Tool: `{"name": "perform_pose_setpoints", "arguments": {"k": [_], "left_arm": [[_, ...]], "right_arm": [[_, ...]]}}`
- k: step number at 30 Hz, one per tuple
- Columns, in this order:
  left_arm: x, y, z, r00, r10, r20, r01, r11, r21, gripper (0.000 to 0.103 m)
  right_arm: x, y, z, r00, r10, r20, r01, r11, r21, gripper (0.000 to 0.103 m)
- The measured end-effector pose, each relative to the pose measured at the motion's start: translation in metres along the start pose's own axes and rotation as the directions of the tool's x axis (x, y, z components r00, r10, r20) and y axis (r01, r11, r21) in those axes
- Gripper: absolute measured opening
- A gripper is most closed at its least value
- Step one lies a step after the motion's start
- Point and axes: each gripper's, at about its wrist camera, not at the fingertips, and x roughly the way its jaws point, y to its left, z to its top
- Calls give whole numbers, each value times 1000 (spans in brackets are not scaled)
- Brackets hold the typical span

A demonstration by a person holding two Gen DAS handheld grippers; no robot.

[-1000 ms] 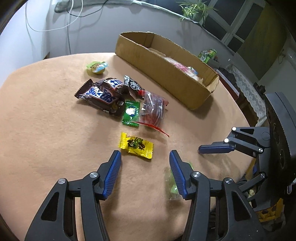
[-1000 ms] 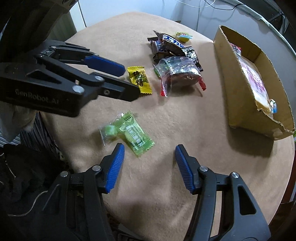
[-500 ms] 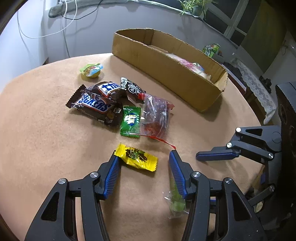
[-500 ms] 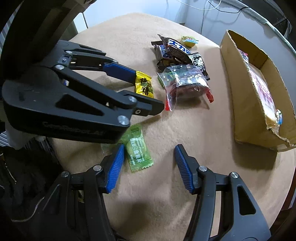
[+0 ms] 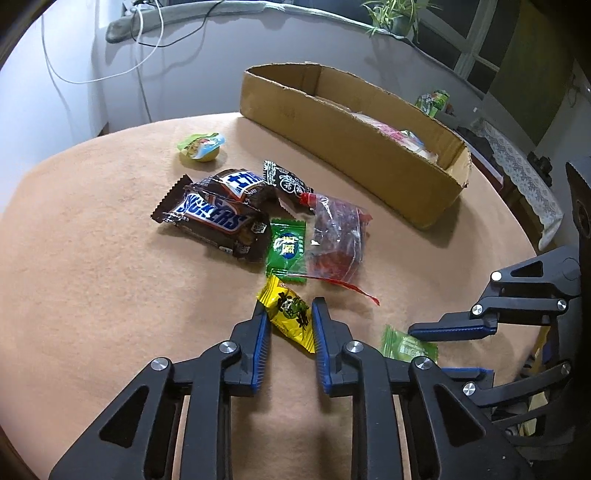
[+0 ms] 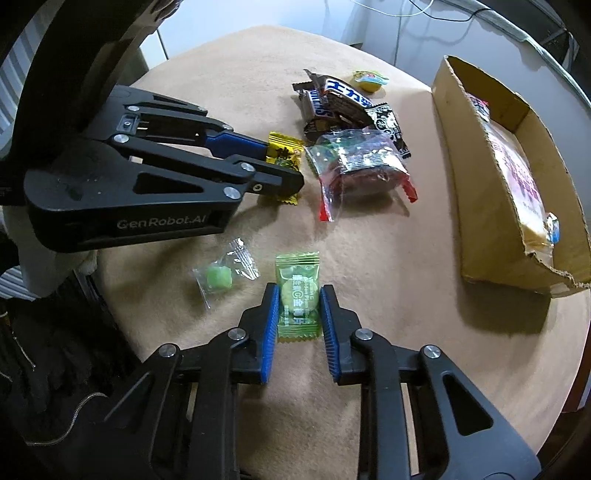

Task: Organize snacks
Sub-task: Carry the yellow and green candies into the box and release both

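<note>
My left gripper (image 5: 287,314) is shut on a yellow candy packet (image 5: 290,319), which also shows in the right wrist view (image 6: 282,155). My right gripper (image 6: 297,301) is shut on a light green candy packet (image 6: 298,295) lying on the tan table (image 6: 388,258); that packet also shows in the left wrist view (image 5: 408,345). A pile lies ahead: Snickers bars (image 5: 214,218), a dark green candy (image 5: 287,249), a clear bag of red snacks (image 5: 338,240), a black packet (image 5: 286,181). A cardboard box (image 5: 351,144) holding snacks stands at the table's far side.
A small jelly cup (image 5: 201,146) sits apart at the far left of the pile. A clear-wrapped green sweet (image 6: 221,277) lies near the table edge, left of my right gripper. A cloth-covered side table (image 5: 517,166) and a plant (image 5: 395,14) are beyond.
Both grippers moved forward and down and closed: the left around the yellow packet, the right around the light green packet. Both were open and empty before.
</note>
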Motion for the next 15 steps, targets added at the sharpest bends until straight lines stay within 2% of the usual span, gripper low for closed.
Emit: {"name": "perform_pose_setpoints", "arguments": {"k": [7, 15], "left_arm": [[-7, 0, -3, 1000, -7, 14, 7, 1000, -4, 12], [-15, 2, -7, 999, -1, 38, 1, 1000, -18, 10]], "right_arm": [[-11, -12, -4, 999, -4, 32, 2, 999, 51, 23], [-24, -17, -14, 999, -15, 51, 11, 996, 89, 22]]}}
